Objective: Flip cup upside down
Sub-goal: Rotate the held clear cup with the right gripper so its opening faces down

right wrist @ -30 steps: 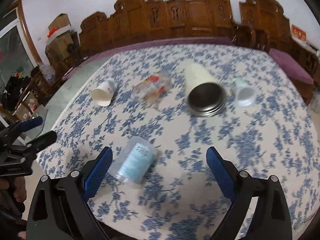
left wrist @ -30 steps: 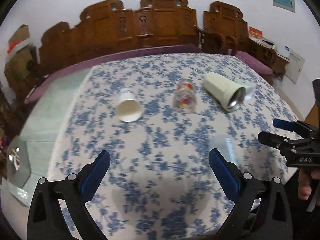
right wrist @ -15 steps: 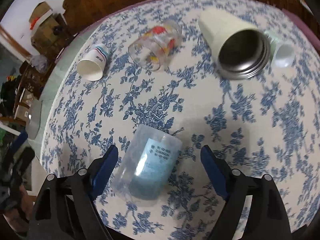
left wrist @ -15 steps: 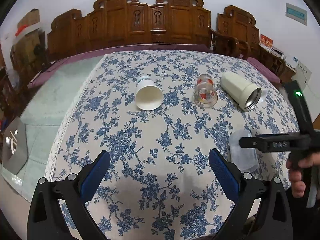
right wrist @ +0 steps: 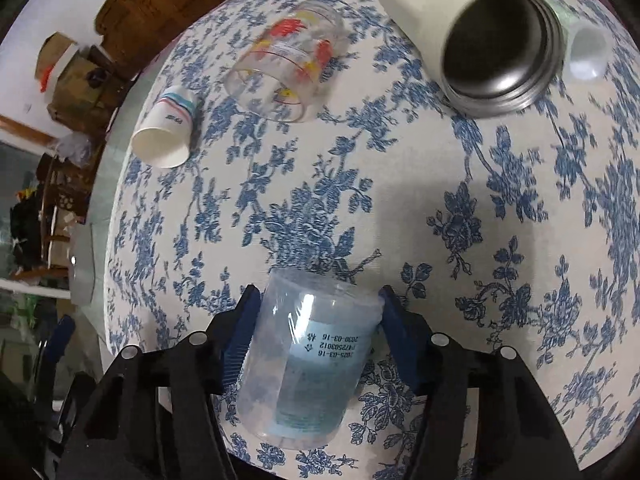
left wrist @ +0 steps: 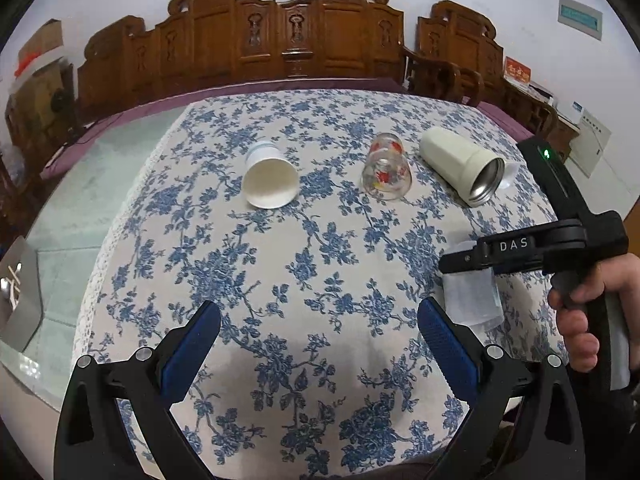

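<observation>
A clear plastic cup (right wrist: 310, 360) with a blue label lies on its side on the floral tablecloth (right wrist: 400, 200). My right gripper (right wrist: 316, 320) is closed around it, both blue pads touching its sides. In the left wrist view the same cup (left wrist: 472, 300) lies under the right gripper's black body (left wrist: 520, 248) at the right. My left gripper (left wrist: 320, 344) is open and empty above the near part of the table.
A paper cup (left wrist: 270, 180), a printed glass (left wrist: 386, 170) and a cream steel-lined tumbler (left wrist: 460, 168) lie on their sides across the table's middle. A small white cup (right wrist: 586, 54) lies beside the tumbler. Carved wooden chairs (left wrist: 300, 36) stand behind the table.
My right gripper has come down over the clear plastic cup and closed its jaws on its sides. The left gripper stays open, its view shifted slightly.
</observation>
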Demonstrator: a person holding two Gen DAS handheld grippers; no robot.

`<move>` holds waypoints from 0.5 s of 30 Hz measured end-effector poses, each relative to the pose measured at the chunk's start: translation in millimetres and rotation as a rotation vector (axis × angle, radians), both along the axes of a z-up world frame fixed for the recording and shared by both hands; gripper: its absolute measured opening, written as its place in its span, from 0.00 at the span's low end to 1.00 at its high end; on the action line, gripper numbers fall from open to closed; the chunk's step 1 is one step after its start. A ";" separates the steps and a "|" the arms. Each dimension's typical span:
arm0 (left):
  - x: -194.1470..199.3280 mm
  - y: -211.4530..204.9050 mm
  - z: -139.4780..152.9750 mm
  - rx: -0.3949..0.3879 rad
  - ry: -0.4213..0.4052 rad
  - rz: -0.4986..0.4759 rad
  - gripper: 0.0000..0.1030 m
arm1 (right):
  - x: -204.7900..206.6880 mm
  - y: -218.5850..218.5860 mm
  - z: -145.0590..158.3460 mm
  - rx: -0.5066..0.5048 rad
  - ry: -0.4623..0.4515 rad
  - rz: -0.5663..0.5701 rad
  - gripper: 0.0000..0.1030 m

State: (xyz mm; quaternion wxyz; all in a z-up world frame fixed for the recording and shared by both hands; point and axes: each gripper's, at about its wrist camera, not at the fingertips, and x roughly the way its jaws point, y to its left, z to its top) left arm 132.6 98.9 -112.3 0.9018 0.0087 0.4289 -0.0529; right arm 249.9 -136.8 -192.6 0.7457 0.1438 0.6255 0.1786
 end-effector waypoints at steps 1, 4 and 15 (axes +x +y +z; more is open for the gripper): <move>-0.3 0.0 0.1 0.000 -0.001 0.000 0.92 | -0.2 -1.4 4.2 0.013 -0.029 0.002 0.60; -0.6 -0.1 1.0 -0.001 -0.002 0.001 0.92 | -0.9 -2.6 16.4 0.000 -0.125 0.021 0.58; -3.1 -5.3 1.3 0.003 -0.005 0.000 0.92 | -4.9 6.7 46.6 -0.230 -0.535 0.065 0.57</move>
